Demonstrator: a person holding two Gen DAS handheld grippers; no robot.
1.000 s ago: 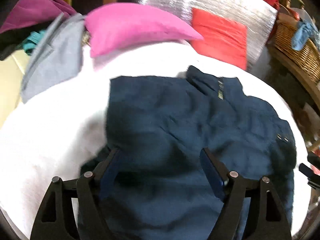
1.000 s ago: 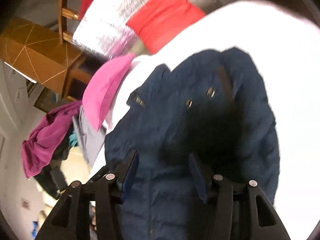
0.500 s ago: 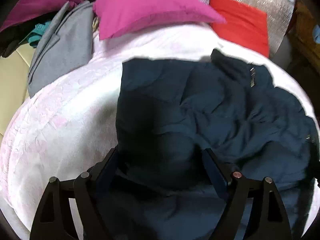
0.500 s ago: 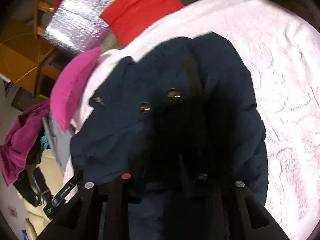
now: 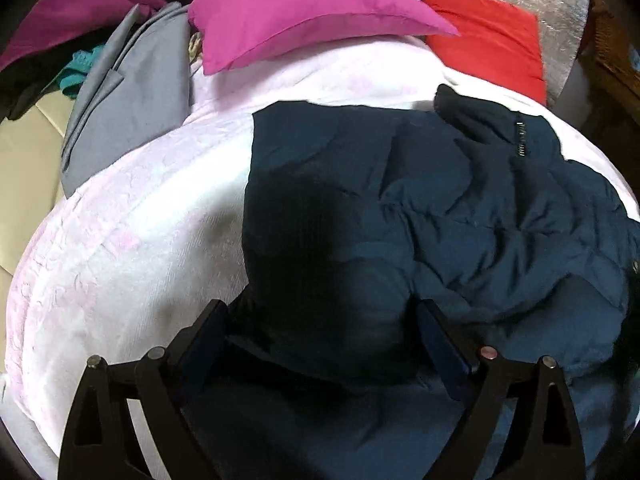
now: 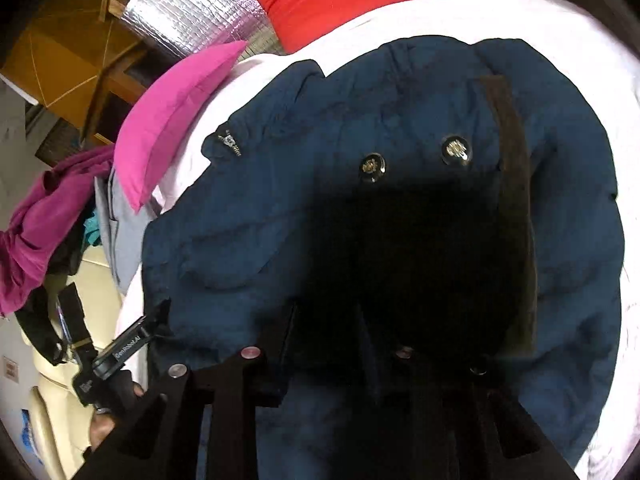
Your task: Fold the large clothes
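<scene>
1 navy quilted jacket (image 5: 460, 208) lies spread and rumpled on the pale pink bedspread (image 5: 132, 248), directly ahead of and beneath both grippers. Seen from the right wrist, 2 metal snap buttons (image 6: 454, 148) and a brown placket strip (image 6: 516, 184) sit just beyond the fingers, with a zip end (image 6: 230, 142) further off to the left.

Left gripper (image 5: 320, 336): jaws spread wide, having just been opening further; a fold of the jacket lies between the fingers (image 5: 444, 344), and the pads do not press on it.

Right gripper (image 6: 326, 344): jaws drawn close together, with dark jacket fabric bunched between them. This area is in deep shadow, so I cannot tell whether the pads actually pinch the cloth.

Beyond the jacket from the left gripper: 1 magenta pillow (image 5: 304, 16), 1 red cushion (image 5: 492, 32) against a silver foil panel (image 5: 560, 12). Far left of that gripper: 1 grey garment (image 5: 128, 92) draped over the bed edge, and a purple garment (image 5: 60, 20) behind it.

In the right wrist view, a person's hand (image 6: 108, 420) holds the other gripper's body at lower left.
</scene>
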